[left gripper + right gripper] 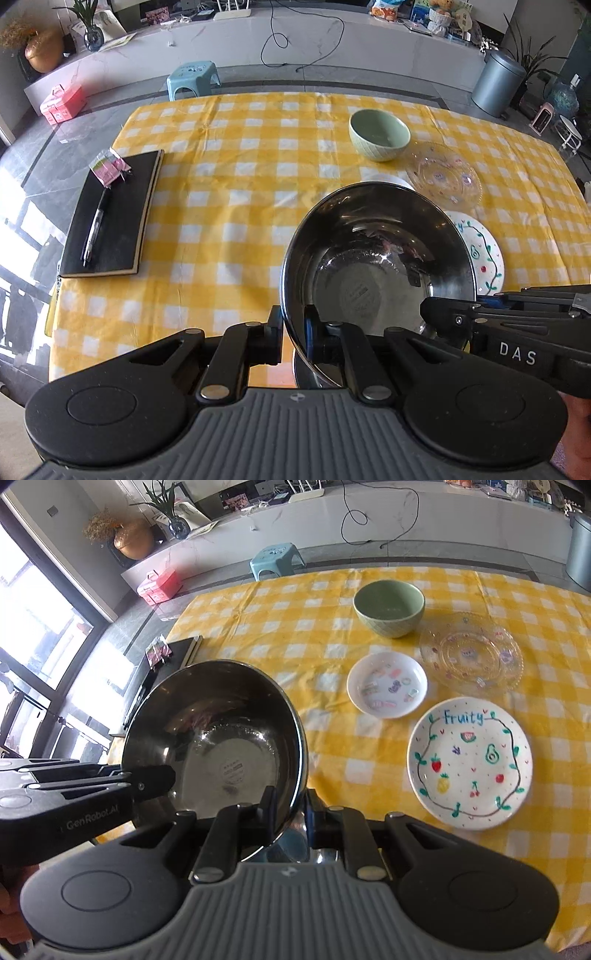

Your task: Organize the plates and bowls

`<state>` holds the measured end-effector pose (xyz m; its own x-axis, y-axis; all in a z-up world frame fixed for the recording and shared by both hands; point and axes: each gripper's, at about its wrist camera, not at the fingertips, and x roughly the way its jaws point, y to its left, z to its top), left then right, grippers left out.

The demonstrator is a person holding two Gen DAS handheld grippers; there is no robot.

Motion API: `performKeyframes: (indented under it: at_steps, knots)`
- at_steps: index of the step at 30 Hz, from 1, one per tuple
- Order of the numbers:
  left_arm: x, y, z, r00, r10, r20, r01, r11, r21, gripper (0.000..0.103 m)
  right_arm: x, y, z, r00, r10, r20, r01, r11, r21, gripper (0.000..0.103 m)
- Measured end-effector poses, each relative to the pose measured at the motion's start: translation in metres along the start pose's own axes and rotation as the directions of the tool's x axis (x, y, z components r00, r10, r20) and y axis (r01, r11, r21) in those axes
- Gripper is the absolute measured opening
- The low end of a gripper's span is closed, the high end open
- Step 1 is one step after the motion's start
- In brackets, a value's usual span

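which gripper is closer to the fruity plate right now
Right. The right gripper, clamped on the steel bowl's rim, sits just beside the Fruity plate. The left gripper grips the bowl's opposite rim, so the whole bowl lies between it and the plate.

Yellow-checked tablecloth [295, 635] spread over the table; upon it sat green bowl [388, 607], glass plate [471, 653], small sticker dish [386, 685], Fruity plate [470, 762], black notebook [110, 214]
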<state>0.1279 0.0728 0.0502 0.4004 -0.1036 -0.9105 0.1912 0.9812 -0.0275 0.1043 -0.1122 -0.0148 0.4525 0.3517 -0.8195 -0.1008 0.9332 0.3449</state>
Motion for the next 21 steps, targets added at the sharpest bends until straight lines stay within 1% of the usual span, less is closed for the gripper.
performKeyframes:
  at_steps: [7, 14, 17, 21]
  knots:
    - [0.006, -0.010, -0.021, 0.997, -0.024, -0.072, 0.025, 1.000, 0.005, 0.013, 0.002, -0.009, -0.024, 0.995, -0.011, -0.096, 0.009, 1.000, -0.021, 0.012]
    - [0.020, -0.011, -0.031, 0.992, -0.024, -0.122, 0.024, 1.000, 0.002, 0.013, 0.013, -0.012, -0.029, 0.990, -0.035, -0.137, 0.031, 0.999, -0.031, 0.012]
    - [0.026, -0.010, -0.037, 0.988, -0.018, -0.152, 0.019, 1.000, 0.001, 0.013, 0.018, -0.012, -0.029, 0.988, -0.034, -0.154, 0.030, 0.999, -0.030, 0.012]
    - [0.032, -0.006, -0.039, 0.985, -0.023, -0.169, 0.022, 1.000, -0.004, 0.013, 0.025, -0.011, -0.030, 0.984, -0.035, -0.174, 0.030, 0.999, -0.033, 0.012]
